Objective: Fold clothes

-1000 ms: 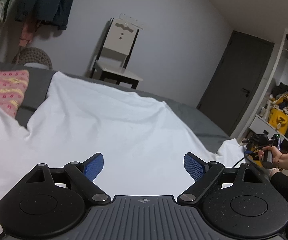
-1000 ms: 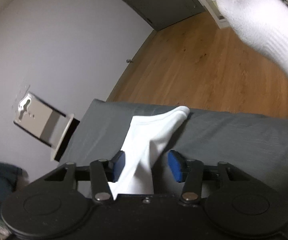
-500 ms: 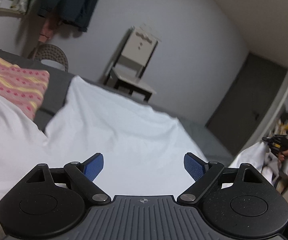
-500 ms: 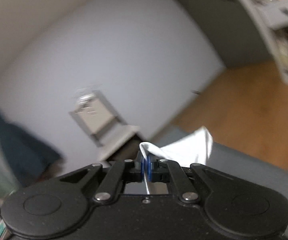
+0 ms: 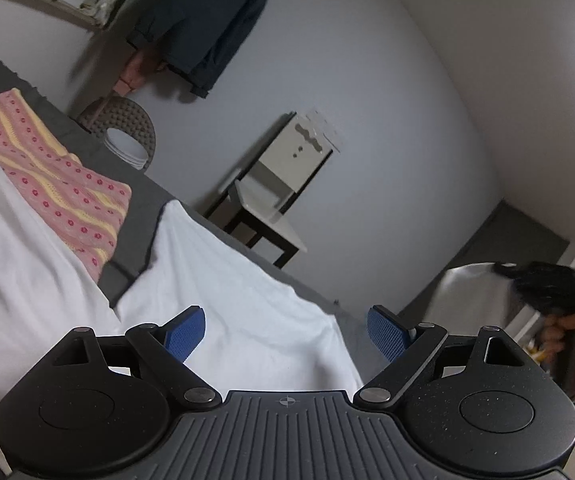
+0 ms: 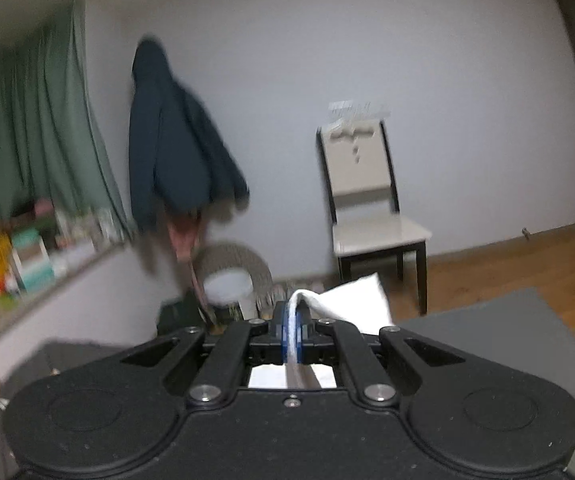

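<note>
Now right gripper (image 6: 292,334) jaws clenched on white cloth (image 6: 353,298) edge; left gripper (image 5: 287,330) jaws released above it.

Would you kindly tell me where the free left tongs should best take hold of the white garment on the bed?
Probably the far left corner of the white garment, approached from the left over the grey bed. That corner lies flat and exposed, opposite the end the right tongs already pinch.

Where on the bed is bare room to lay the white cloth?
Free: the grey bed right of the right claw, which is shut on the white cloth. Crowded: white garment under the open left claw, pink blanket beside it.
</note>
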`<state>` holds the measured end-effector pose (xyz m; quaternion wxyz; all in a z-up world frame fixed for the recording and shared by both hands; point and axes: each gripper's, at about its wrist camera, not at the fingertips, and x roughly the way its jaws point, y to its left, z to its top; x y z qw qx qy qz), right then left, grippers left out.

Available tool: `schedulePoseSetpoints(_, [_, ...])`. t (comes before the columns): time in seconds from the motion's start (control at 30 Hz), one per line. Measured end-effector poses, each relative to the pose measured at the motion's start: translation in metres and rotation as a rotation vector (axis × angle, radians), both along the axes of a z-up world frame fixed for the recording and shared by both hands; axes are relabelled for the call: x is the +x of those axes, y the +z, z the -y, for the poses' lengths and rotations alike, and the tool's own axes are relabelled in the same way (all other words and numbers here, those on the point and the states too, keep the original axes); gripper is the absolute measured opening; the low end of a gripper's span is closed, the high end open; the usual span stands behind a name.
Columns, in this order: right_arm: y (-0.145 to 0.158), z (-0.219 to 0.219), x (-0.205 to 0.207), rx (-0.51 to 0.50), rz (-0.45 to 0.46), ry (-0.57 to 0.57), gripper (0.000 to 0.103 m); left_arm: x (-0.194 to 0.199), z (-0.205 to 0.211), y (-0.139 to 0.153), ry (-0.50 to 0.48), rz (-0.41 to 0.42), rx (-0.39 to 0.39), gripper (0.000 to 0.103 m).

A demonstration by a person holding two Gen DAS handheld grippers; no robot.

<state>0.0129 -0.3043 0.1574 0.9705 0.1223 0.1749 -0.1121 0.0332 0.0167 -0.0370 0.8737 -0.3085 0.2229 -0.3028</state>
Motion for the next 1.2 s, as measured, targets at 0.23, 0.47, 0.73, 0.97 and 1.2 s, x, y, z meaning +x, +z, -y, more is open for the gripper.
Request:
schedulePoseSetpoints(0.23, [-0.052,-0.064,0.101,0.059,-0.075,-0.099,0.004,0.013,-0.012,-0.003,0.006,0.025,-0.006,0.088])
schedulePoseSetpoints(0.47, [-0.095,-0.094,0.173,0.064,-0.211,-0.082,0.004,0.031,-0.023,-0.009,0.021,0.008,-0.036,0.088])
schedulePoseSetpoints(0.73, [-0.164,-0.132,0.232,-0.075,-0.399,-0.040,0.004,0.044,-0.033,-0.020,0.029,-0.034,-0.088,0.088])
schedulePoseSetpoints(0.97, [-0.189,-0.156,0.237,0.024,-0.399,0.182,0.042,0.052,-0.041,-0.029,0.048,-0.070,-0.139,0.088])
schedulePoseSetpoints(1.2, [-0.141,-0.113,0.195,0.198,-0.219,0.381,0.082,0.056,-0.042,-0.032,0.053,-0.081,-0.149,0.088])
